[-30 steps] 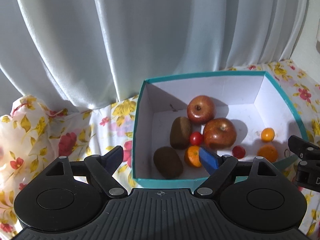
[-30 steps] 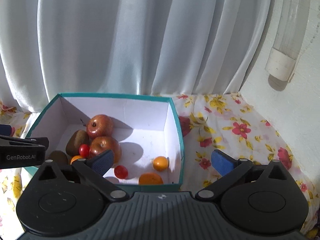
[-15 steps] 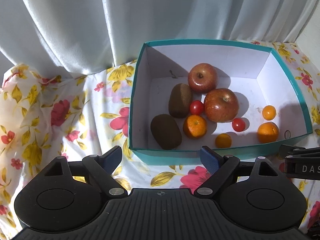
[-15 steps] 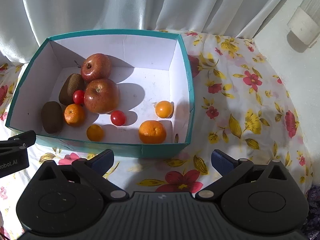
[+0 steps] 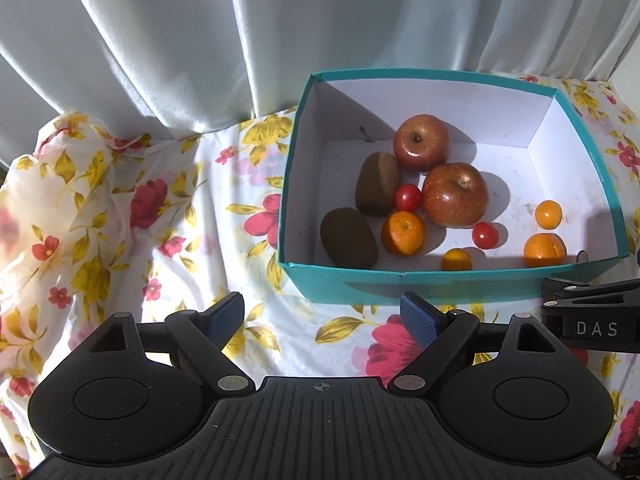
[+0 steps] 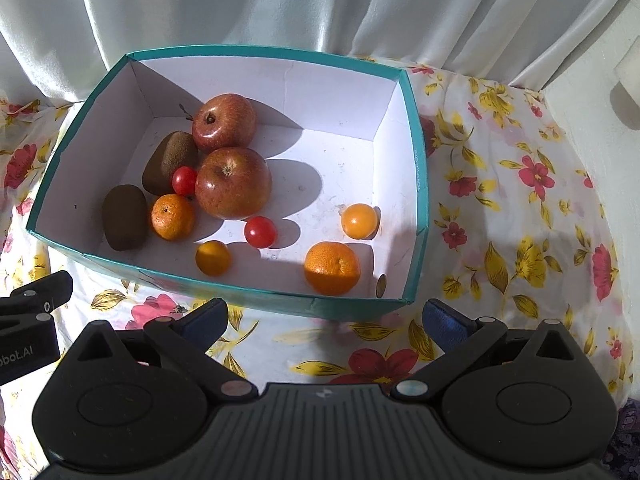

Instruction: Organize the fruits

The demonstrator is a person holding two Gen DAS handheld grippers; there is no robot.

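Note:
A teal box (image 5: 400,280) (image 6: 280,300) with white inside holds two red apples (image 5: 455,194) (image 6: 233,182), two brown kiwis (image 5: 349,237) (image 6: 125,216), two mandarins (image 5: 403,232) (image 6: 332,267), two cherry tomatoes (image 5: 485,235) (image 6: 260,232) and two small yellow-orange fruits (image 5: 548,214) (image 6: 360,221). My left gripper (image 5: 322,314) stands open over the cloth just in front of the box's near left corner, nothing between its fingers. My right gripper (image 6: 324,320) is open and empty in front of the box's near wall.
A flowered tablecloth (image 5: 168,240) (image 6: 520,220) covers the surface. White curtains (image 5: 200,40) (image 6: 280,0) hang behind the box. A white wall with a fixture (image 6: 628,80) stands on the right. Bunched cloth (image 5: 36,184) rises at the far left.
Both grippers have pulled back and tilted downward, so the box's near wall and all the fruit inside now show. Both stay open and empty; the fruit has not moved.

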